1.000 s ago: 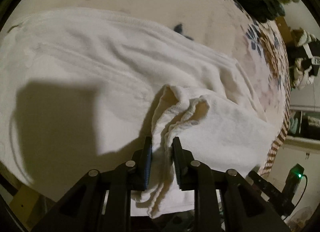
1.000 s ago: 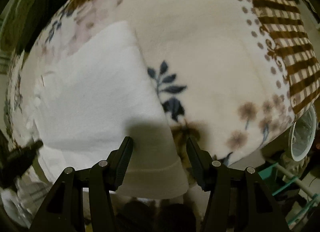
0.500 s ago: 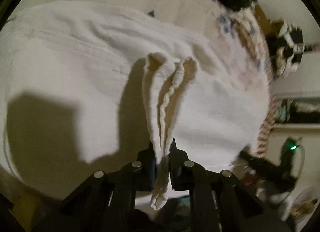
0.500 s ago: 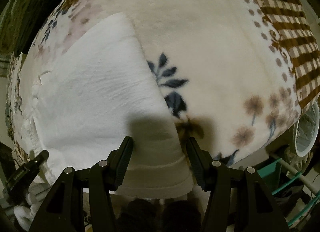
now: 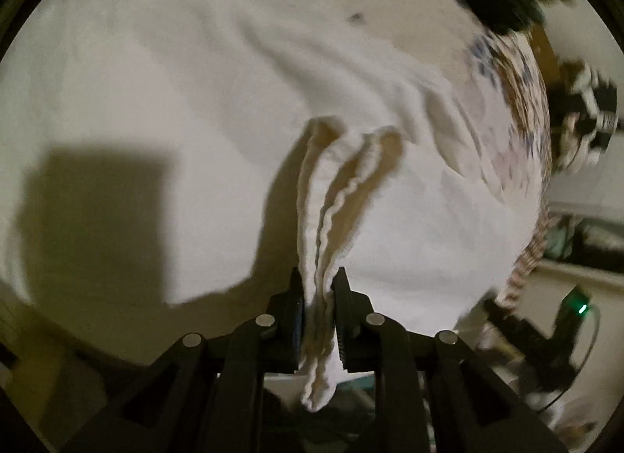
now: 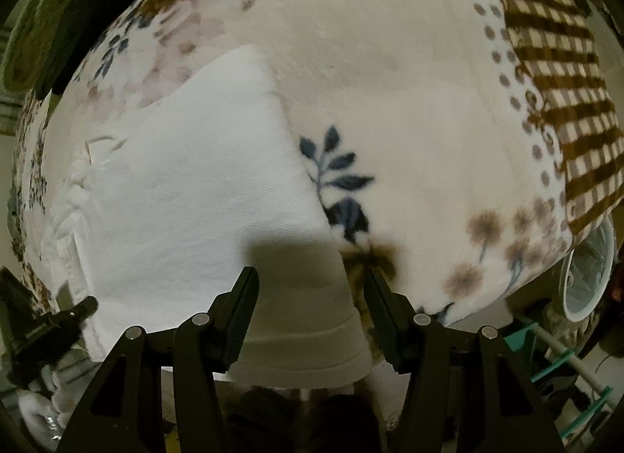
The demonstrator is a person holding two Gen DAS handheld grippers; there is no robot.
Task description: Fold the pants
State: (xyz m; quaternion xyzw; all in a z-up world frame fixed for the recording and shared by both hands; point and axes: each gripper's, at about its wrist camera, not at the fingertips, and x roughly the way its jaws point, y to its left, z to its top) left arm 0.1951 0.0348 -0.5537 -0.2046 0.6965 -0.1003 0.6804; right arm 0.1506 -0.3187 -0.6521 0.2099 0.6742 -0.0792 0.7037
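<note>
White pants (image 5: 187, 109) lie spread on a floral blanket (image 5: 503, 63). My left gripper (image 5: 318, 289) is shut on the bunched elastic waistband (image 5: 335, 195), which stands up in ridged folds above the rest of the cloth. In the right wrist view the pants (image 6: 195, 187) cover the left of the blanket (image 6: 409, 82), with a hemmed cuff (image 6: 304, 351) at the near edge. My right gripper (image 6: 312, 289) is open, its fingers either side of that cuff and above it. The left gripper (image 6: 50, 324) shows at the far left there.
The blanket has a brown checked border (image 6: 553, 74) at the right. A dark green cloth (image 6: 58, 8) lies at the far left corner. A white round fan (image 6: 589, 269) and teal rack (image 6: 561, 375) stand off the bed's right edge. A device with a green light (image 5: 581, 308) sits lower right.
My left gripper closed on the waistband and lifted it, so the folds now stand taller. The right gripper stayed open and moved slightly forward over the cuff.
</note>
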